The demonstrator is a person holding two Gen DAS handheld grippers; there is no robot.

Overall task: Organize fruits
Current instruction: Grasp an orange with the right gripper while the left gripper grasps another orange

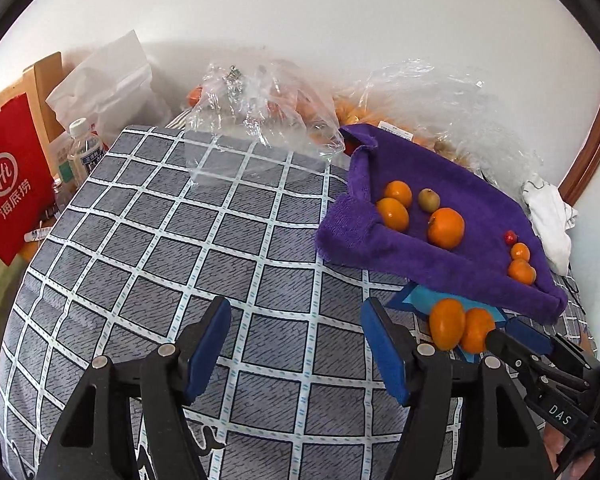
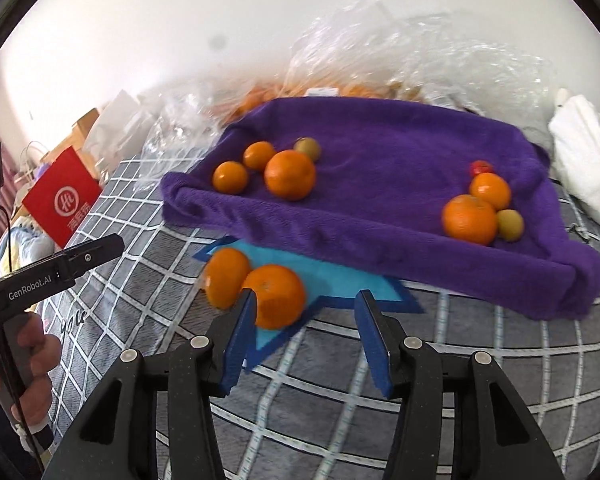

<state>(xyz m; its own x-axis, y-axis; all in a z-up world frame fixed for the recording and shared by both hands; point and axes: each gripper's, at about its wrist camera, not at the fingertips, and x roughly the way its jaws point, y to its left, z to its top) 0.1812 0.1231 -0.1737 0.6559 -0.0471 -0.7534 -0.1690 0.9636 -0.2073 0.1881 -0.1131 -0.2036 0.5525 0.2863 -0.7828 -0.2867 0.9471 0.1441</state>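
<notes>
Two oranges (image 2: 256, 286) lie touching, side by side on a blue star-shaped mat (image 2: 332, 280), just in front of a purple towel (image 2: 380, 152); the nearer orange (image 2: 278, 294) shows its stem dimple facing up and toward the camera, and the left one (image 1: 447, 323) looks slightly oval, long axis upright in the left view. The right gripper (image 2: 306, 328) has its jaws wide apart, holding nothing, its left finger just against the nearer orange. The left gripper (image 1: 296, 344) hangs over bare cloth, jaws wide and empty. More oranges (image 2: 290, 174) and small greenish fruit (image 2: 510, 224) rest on the towel. All sits on a grey checked bedspread (image 1: 180, 240); clear plastic bags (image 1: 260, 112), a red paper bag (image 1: 12, 184) and a white wall lie behind.
</notes>
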